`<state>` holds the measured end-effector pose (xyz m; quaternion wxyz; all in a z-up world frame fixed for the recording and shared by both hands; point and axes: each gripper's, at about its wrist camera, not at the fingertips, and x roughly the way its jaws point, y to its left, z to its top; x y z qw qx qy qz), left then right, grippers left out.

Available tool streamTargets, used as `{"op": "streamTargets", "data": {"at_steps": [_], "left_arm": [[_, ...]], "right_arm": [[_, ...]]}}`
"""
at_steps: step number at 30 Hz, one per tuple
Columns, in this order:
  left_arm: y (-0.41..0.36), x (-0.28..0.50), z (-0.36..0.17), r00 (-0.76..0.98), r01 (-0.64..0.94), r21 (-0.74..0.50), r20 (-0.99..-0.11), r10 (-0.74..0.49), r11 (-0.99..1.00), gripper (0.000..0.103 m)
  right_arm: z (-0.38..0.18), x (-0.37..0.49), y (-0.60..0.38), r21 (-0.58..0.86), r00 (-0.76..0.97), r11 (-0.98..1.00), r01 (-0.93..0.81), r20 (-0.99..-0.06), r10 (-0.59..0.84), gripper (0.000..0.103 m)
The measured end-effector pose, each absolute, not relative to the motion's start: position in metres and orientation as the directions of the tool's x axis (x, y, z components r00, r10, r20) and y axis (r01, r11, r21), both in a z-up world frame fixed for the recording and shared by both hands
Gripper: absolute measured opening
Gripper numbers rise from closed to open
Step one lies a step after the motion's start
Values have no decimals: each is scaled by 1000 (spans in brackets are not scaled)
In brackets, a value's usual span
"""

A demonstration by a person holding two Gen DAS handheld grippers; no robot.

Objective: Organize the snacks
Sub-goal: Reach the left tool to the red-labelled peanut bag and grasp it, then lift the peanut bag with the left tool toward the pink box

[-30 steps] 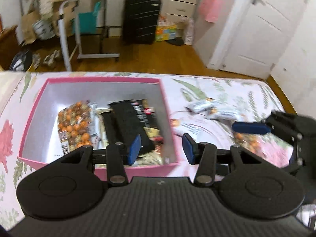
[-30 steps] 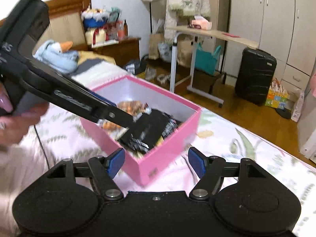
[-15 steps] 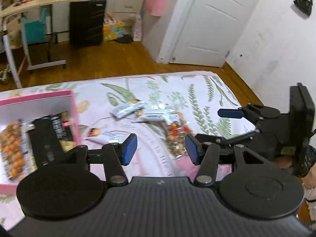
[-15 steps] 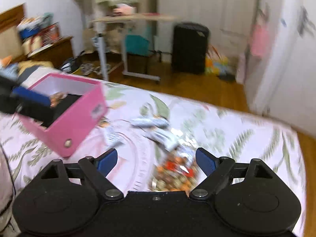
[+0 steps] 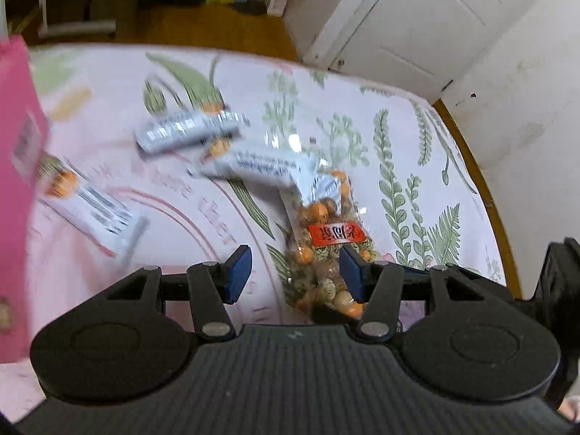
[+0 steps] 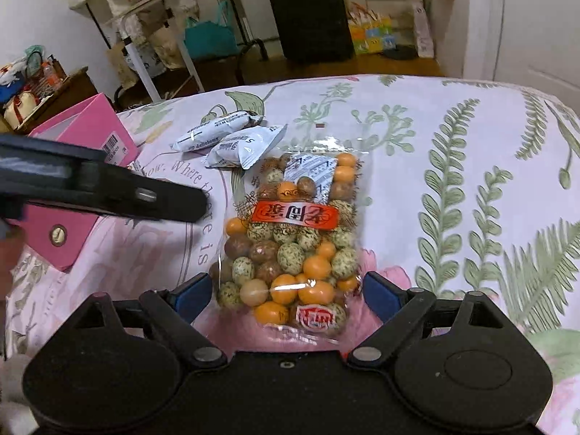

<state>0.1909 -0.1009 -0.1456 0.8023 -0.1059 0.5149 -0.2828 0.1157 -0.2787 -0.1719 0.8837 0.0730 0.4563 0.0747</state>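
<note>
A clear bag of orange, speckled and brown coated nuts (image 6: 286, 239) lies on the floral bedsheet. My right gripper (image 6: 286, 293) is low over it, and its jaws are opening. The bag's near end lies between the blue pads, and they do not press on it. My left gripper (image 5: 293, 272) is open and holds nothing; the same bag (image 5: 326, 239) lies just ahead of its right finger. One left finger (image 6: 163, 203) reaches in from the left, stopping short of the bag. Three white snack packets (image 5: 261, 166) lie beyond. The pink box (image 6: 90, 134) stands at the left.
The bed's wooden edge (image 5: 475, 181) curves along the right, with a white wall and door (image 5: 417, 25) behind it. Past the foot of the bed are wooden floor, a black suitcase (image 6: 310, 14) and a rolling table (image 6: 145, 54). Bare sheet (image 6: 471, 181) lies right of the bag.
Both grippers have swung away from the pink box, rightward and down, to the bag of nuts. The right jaws have spread wider. The box has slid to the left edge of both views.
</note>
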Motion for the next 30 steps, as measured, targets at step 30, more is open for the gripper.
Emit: {"op": "streamTargets", "data": {"at_steps": [30], "left_arm": [[-136, 165, -146, 230, 479, -405, -798, -557, 779, 38]], "right_arm": [[-167, 96, -261, 149, 643, 988, -41, -753, 140, 96]]}}
